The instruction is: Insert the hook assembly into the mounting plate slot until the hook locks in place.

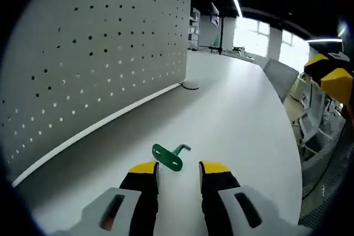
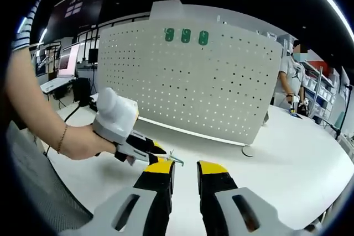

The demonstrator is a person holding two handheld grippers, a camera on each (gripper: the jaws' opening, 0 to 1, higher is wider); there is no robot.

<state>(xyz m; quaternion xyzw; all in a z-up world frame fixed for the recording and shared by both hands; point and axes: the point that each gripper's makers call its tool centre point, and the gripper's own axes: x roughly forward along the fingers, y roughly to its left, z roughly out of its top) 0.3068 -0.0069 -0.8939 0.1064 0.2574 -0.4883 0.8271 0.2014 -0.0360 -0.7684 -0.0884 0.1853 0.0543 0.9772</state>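
We are holding the left gripper (image 1: 178, 174) low over the white table (image 1: 243, 114), its yellow-tipped jaws standing apart and released, with the green hook (image 1: 169, 157) lying flat on the table just ahead of them, near the table edge closest to us. The hook is touching neither jaw. In the right gripper view the right gripper (image 2: 185, 175) is also released, grasping nothing, and the left gripper (image 2: 145, 148) is coming in from the left with a hand (image 2: 83, 142) around its white handle.

What we are worrying about: the hook is thin and is lying flat, so in our judgement the jaws may slide over it or push it along the smooth table instead of pinching it. If we are catching only the bent metal end, the piece may turn in the grip and then not meet the hole squarely. The pegboard (image 2: 188, 87) is standing upright along the far edge of the table, and a hard push could perhaps tip it.

In the right gripper view the hook is mostly hidden behind the left gripper. Three green pieces (image 2: 186, 37) are sitting near the top edge of the pegboard, too small to read. We cannot tell which slot is the target one.
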